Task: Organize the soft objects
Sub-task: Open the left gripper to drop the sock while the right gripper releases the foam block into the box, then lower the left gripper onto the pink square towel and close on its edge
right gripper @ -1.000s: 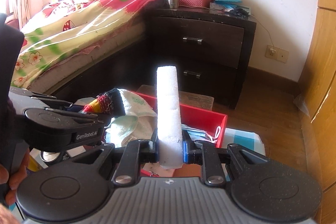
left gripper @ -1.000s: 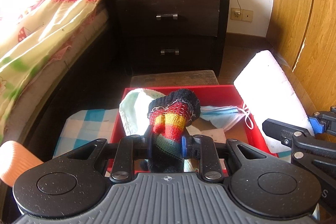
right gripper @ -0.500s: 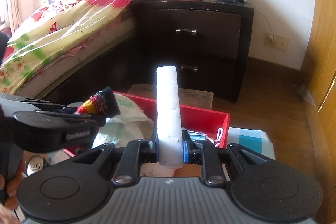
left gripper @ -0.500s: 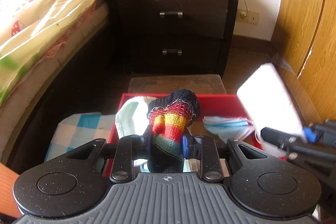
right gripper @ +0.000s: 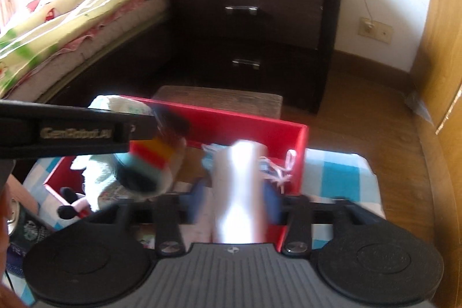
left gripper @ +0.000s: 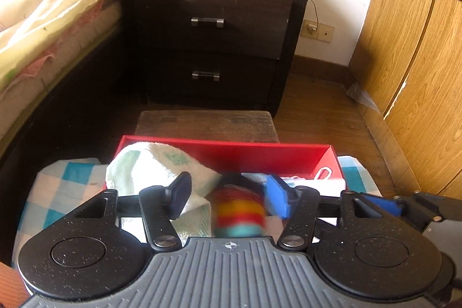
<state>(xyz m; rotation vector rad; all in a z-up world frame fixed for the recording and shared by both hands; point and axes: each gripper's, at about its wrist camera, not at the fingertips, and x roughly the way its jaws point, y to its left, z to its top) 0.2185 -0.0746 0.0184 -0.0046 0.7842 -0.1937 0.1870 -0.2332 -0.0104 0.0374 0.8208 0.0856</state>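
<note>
Left tongs [left gripper: 229,199] are spreading, blurred rainbow-striped knit sock [left gripper: 239,214] loose between them over open red rectangular box [left gripper: 260,155]; right tongs [right gripper: 235,198] spreading around white foam block [right gripper: 239,192]. Pale green towel [left gripper: 156,166] inside box.

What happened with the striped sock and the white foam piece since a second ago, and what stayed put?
Both were let go. The left tongs are opening, and the rainbow-striped knitted sock, blurred, drops toward the red cardboard box. The right tongs are opening around the white foam block, also blurred. Both views have dipped closer to the box. The pale green towel and dark wooden nightstand stayed put.
</note>
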